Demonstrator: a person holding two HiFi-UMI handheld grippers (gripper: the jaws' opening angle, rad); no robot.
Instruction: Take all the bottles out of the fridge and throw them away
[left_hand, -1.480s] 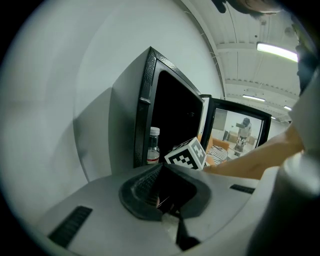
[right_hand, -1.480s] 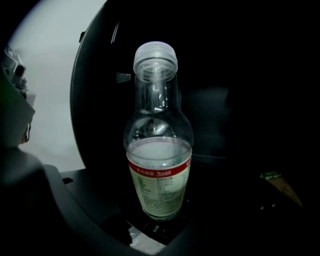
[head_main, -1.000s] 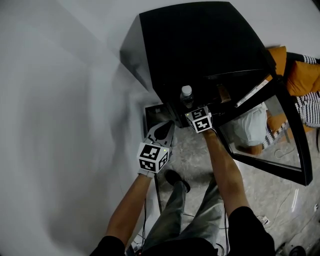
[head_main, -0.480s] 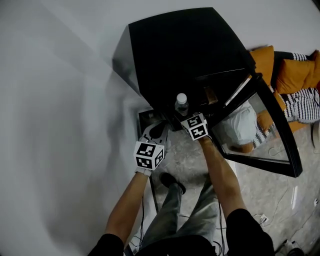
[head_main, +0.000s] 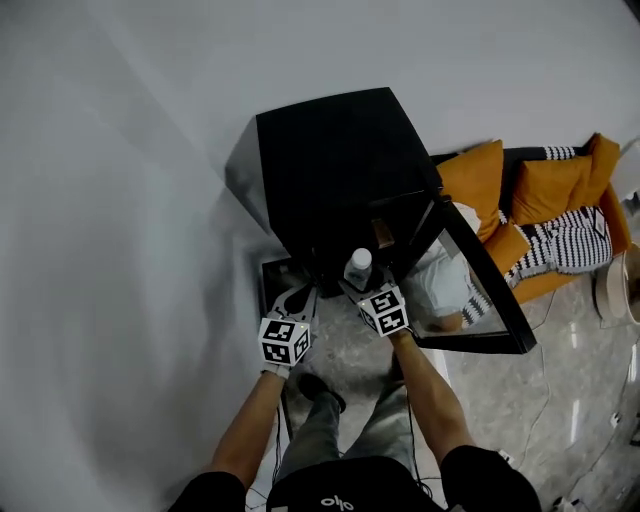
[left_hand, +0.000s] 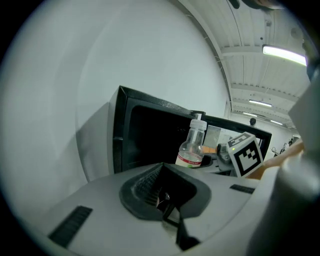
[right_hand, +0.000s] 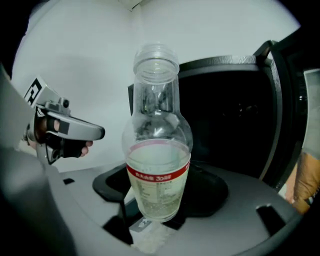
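A clear plastic bottle (head_main: 358, 268) with a red label band and a little pale liquid stands upright in my right gripper (head_main: 356, 286), which is shut on its lower body (right_hand: 157, 165). It hangs just in front of the open black fridge (head_main: 330, 160). My left gripper (head_main: 294, 300) is beside it on the left, jaws together with nothing between them (left_hand: 162, 197). In the left gripper view the bottle (left_hand: 192, 147) and the right gripper's marker cube (left_hand: 245, 155) show against the dark fridge opening. The fridge's inside is too dark to see into.
The fridge's glass door (head_main: 480, 290) stands swung open to the right. An orange sofa with striped cushions (head_main: 545, 190) lies behind it. A white wall (head_main: 120, 200) runs along the left. My shoe (head_main: 320, 385) stands on the grey tile floor below the grippers.
Both grippers have drawn back and up from the fridge opening, the right one carrying the bottle with it. The head view has pulled away, so more of the room shows.
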